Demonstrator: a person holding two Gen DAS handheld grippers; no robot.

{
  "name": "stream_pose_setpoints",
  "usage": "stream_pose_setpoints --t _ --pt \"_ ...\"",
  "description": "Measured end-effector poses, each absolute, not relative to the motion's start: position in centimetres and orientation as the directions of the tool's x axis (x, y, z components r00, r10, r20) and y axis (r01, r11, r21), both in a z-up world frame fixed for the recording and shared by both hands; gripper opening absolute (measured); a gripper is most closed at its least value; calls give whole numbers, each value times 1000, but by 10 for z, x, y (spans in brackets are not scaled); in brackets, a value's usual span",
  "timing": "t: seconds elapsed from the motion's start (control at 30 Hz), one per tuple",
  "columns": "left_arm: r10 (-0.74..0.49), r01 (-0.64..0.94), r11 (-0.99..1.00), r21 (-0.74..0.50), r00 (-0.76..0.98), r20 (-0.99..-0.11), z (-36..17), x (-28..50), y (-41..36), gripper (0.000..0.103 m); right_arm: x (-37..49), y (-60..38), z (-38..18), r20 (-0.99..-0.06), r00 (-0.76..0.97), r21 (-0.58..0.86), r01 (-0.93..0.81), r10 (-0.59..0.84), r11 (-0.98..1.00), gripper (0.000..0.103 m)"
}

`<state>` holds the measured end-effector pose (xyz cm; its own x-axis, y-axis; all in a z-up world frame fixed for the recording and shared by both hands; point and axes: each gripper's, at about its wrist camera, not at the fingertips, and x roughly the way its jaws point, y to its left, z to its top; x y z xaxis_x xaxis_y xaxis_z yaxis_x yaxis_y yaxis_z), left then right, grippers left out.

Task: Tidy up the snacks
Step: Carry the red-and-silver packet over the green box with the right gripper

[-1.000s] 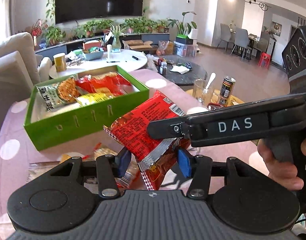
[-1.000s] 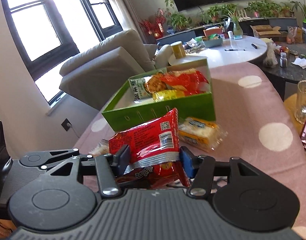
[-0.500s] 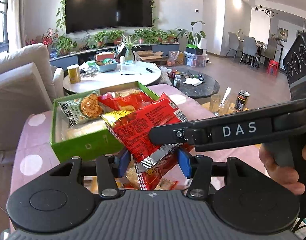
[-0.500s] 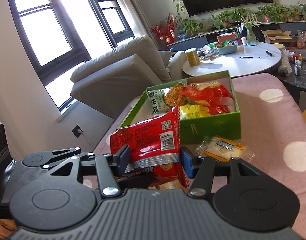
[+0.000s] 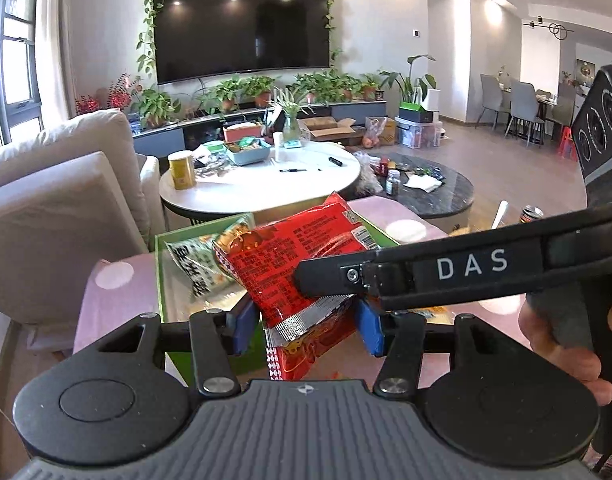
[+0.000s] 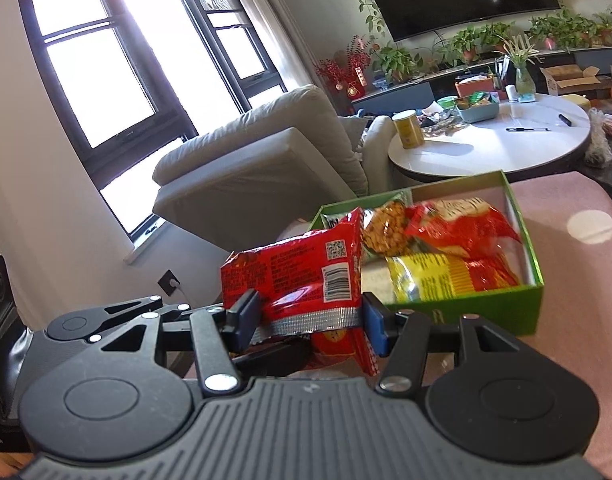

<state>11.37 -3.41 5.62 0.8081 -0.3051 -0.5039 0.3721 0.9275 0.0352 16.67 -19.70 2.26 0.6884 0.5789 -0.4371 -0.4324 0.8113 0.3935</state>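
A red snack packet is held above the near end of a green box, its crimped silver seam pinched between the blue pads of both the left gripper and the right gripper, each closed to the packet's width. The two-handed grip appears meant to keep the limp bag level for lowering beside the packets already laid in the box on the pink dotted cloth.
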Motion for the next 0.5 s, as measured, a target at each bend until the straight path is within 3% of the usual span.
stream_pose_setpoints --t 0.5 --pt "-275 340 940 24 801 -532 48 187 -10 49 229 -172 16 -444 670 425 -428 596 798 55"
